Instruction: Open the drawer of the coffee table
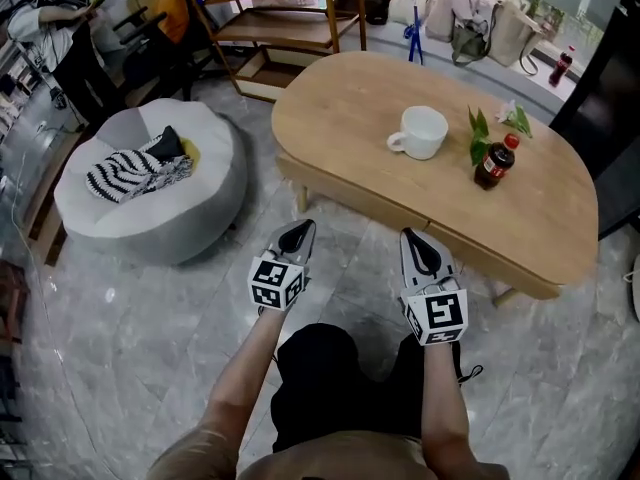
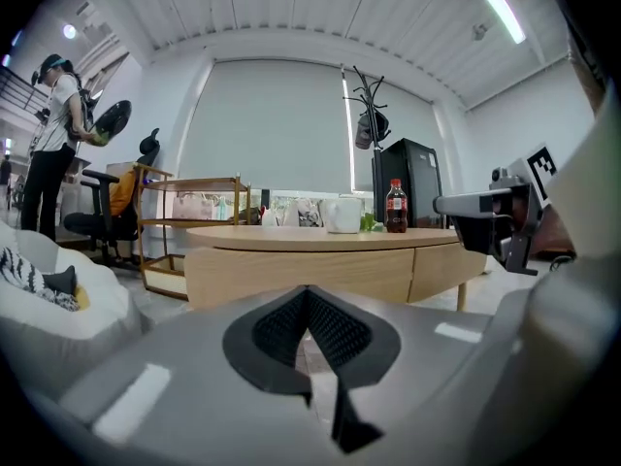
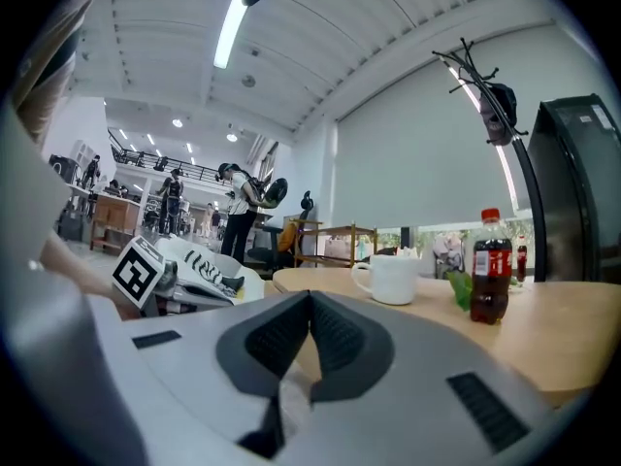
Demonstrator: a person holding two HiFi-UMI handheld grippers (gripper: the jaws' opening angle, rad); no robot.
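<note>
An oval wooden worktop (image 1: 340, 118) is seen from above, with a mug (image 1: 420, 131) and a bottle (image 1: 495, 161) standing on it. The drawer (image 2: 301, 275) is set into the near edge. It is shut and lies flush, with a thin upright seam parting it from a second front beside it. The left hand-held gripper (image 1: 298, 230) and right hand-held gripper (image 1: 418, 240) are held near that edge and clear of it. Each has its jaws pressed together, with nothing held. No knob or handle can be made out (the underside is hidden), so the lower lip is judged the likeliest hold. The front is judged to be stiff, smooth wood that slides easily. A jerk might shake the mug and bottle.
</note>
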